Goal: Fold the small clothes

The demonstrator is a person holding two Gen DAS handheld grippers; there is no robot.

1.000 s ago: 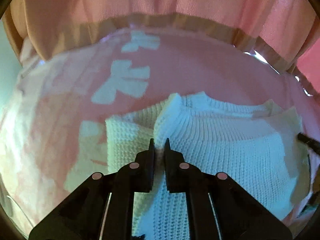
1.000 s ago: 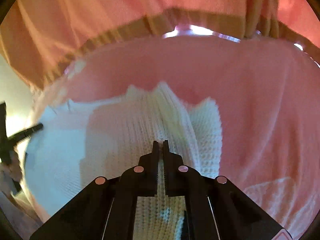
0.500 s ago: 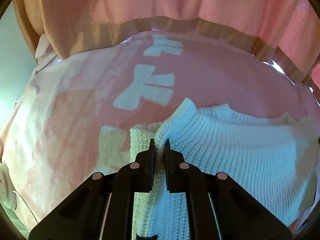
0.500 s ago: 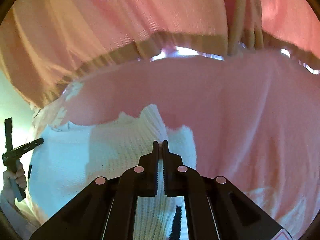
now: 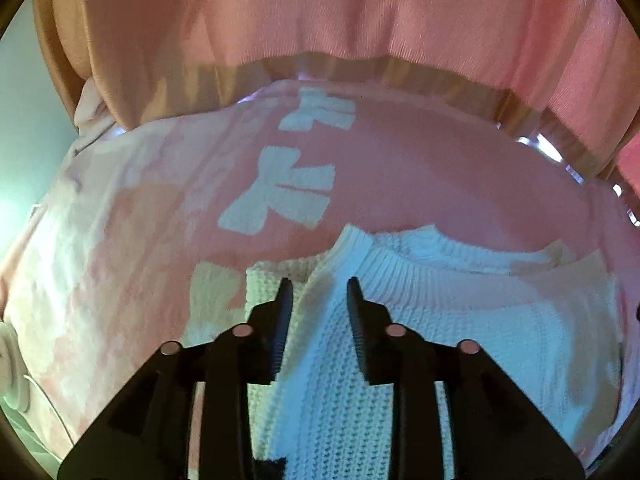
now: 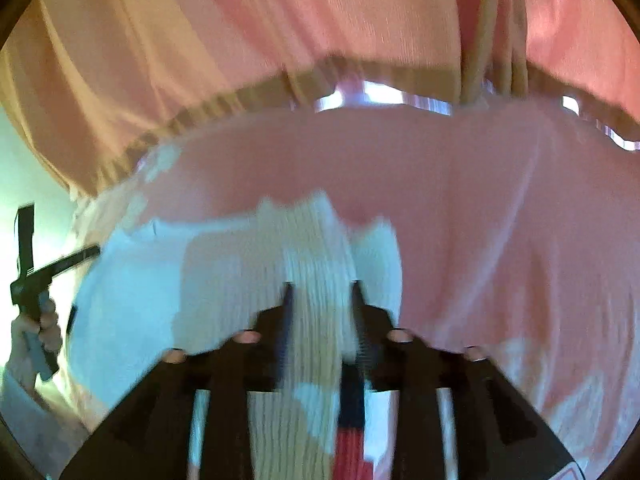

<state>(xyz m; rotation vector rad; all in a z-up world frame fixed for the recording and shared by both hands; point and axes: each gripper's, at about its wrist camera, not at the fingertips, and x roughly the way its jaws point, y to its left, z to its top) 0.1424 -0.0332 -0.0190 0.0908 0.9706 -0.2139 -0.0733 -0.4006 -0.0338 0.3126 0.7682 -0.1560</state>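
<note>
A small white knit sweater (image 5: 460, 320) lies on a pink blanket with white bows (image 5: 440, 184), its ribbed collar facing away from me. My left gripper (image 5: 318, 284) is over the sweater's left shoulder; its jaws are opening, and a raised fold of knit runs loose between them. In the blurred right wrist view the sweater (image 6: 160, 280) spreads to the left. My right gripper (image 6: 322, 286) is over its right shoulder, jaws opening, with a cream ridge of knit between the fingers. At that view's left edge a hand holds the other gripper's black frame (image 6: 32, 280).
Pink and tan curtain cloth (image 5: 320, 20) hangs along the far edge of the blanket (image 6: 500, 220). A white rounded object with a thin cable (image 5: 12, 372) sits at the blanket's left edge. Bare blanket lies left of and beyond the sweater.
Both grippers were pinched shut on the sweater's shoulder folds; now both pairs of jaws stand apart and the knit lies slack between them. The right view shifted slightly and is blurred.
</note>
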